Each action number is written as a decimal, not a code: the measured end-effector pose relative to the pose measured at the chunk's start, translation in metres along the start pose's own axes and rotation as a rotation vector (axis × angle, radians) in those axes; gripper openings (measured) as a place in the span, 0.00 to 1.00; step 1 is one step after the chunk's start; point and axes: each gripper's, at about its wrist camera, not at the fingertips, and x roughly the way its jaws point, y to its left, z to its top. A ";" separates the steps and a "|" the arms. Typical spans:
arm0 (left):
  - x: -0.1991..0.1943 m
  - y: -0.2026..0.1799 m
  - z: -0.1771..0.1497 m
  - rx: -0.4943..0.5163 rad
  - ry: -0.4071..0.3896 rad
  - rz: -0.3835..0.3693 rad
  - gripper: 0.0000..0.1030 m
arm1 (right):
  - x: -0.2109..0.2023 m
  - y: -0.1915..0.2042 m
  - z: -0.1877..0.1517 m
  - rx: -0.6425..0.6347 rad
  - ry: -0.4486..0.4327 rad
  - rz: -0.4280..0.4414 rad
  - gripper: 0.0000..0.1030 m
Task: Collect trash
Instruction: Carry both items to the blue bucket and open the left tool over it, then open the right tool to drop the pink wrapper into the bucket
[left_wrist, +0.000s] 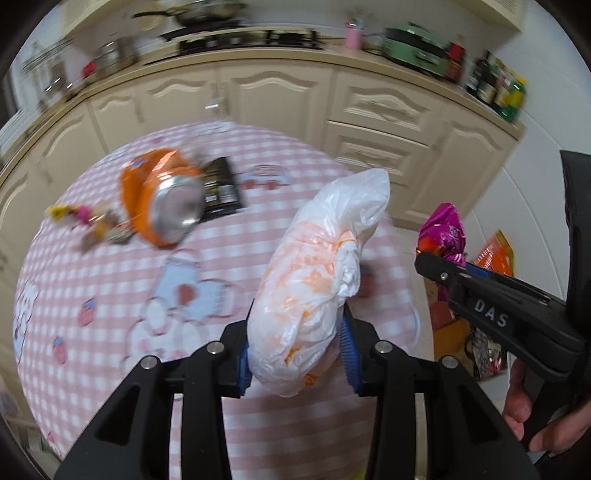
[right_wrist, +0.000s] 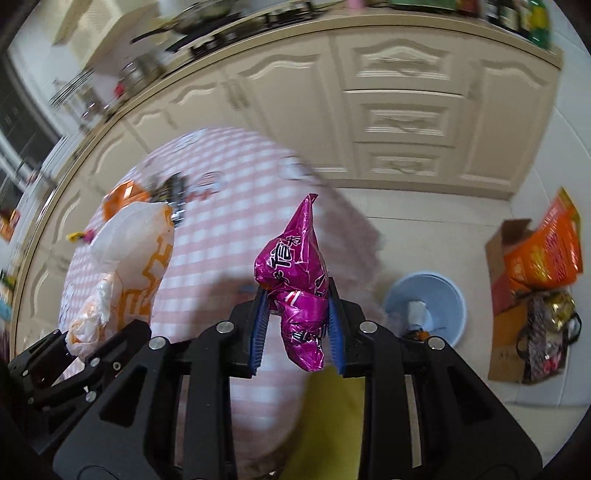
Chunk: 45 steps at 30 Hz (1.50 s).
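Clamped in my left tool (left_wrist: 297, 363) is a white bag (left_wrist: 317, 273), held above the table (left_wrist: 110, 295); my right tool (right_wrist: 297, 332) grips a magenta wrapper (right_wrist: 295, 284). Both are in transit. Next, I judge, comes carrying them right, over the blue bin (right_wrist: 424, 299).

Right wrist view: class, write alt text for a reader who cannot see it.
The right gripper clamps a crumpled magenta snack wrapper above a pink checked tablecloth. On the floor to its right stands a light blue bin; to its left, the left gripper holds a white and orange plastic bag.
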 end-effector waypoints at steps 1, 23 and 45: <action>0.002 -0.009 0.001 0.017 0.001 -0.006 0.37 | -0.002 -0.010 0.000 0.016 -0.003 -0.014 0.28; 0.073 -0.186 0.006 0.330 0.141 -0.096 0.37 | -0.036 -0.171 -0.018 0.281 -0.027 -0.195 0.28; 0.102 -0.151 0.014 0.219 0.158 -0.064 0.71 | -0.001 -0.207 -0.025 0.430 0.046 -0.222 0.87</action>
